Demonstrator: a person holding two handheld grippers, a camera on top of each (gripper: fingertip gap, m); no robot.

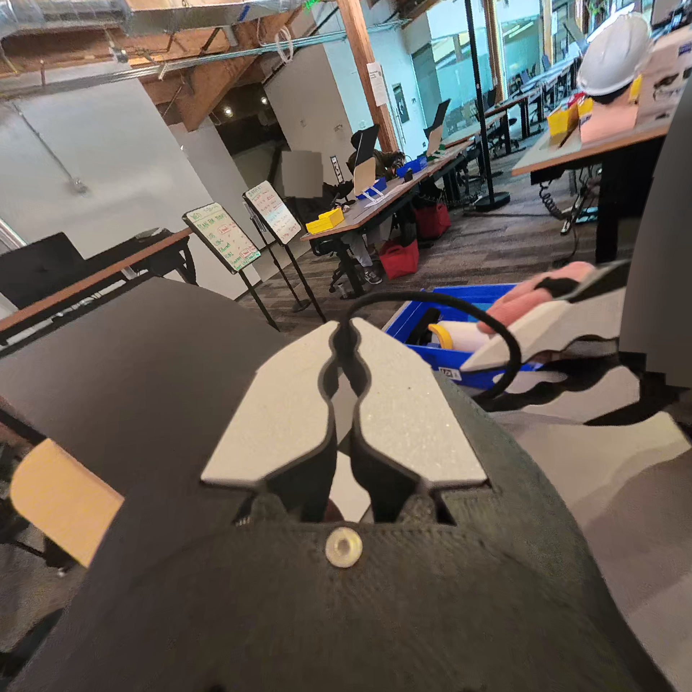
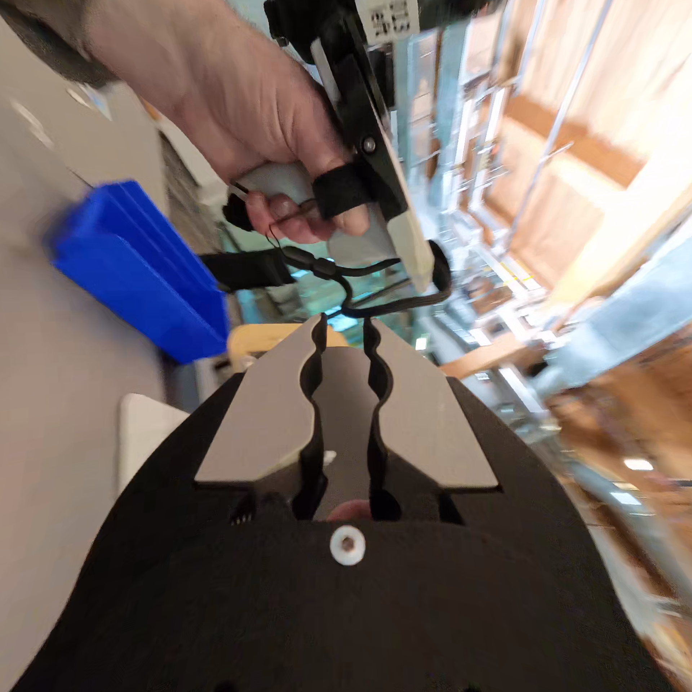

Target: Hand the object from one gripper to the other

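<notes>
This is an open-plan office used partly as a workshop or lab, with exposed wooden beams [image 1: 209,82] and pipes overhead. Long desks [image 1: 378,209] run into the far distance on patterned carpet, holding yellow boxes [image 1: 325,221] and blue bins [image 1: 468,337], with red bags [image 1: 399,258] beneath. Two whiteboards on stands [image 1: 221,237] sit at left near a white wall, and a white hard hat [image 1: 614,56] rests on the far right desk.
</notes>
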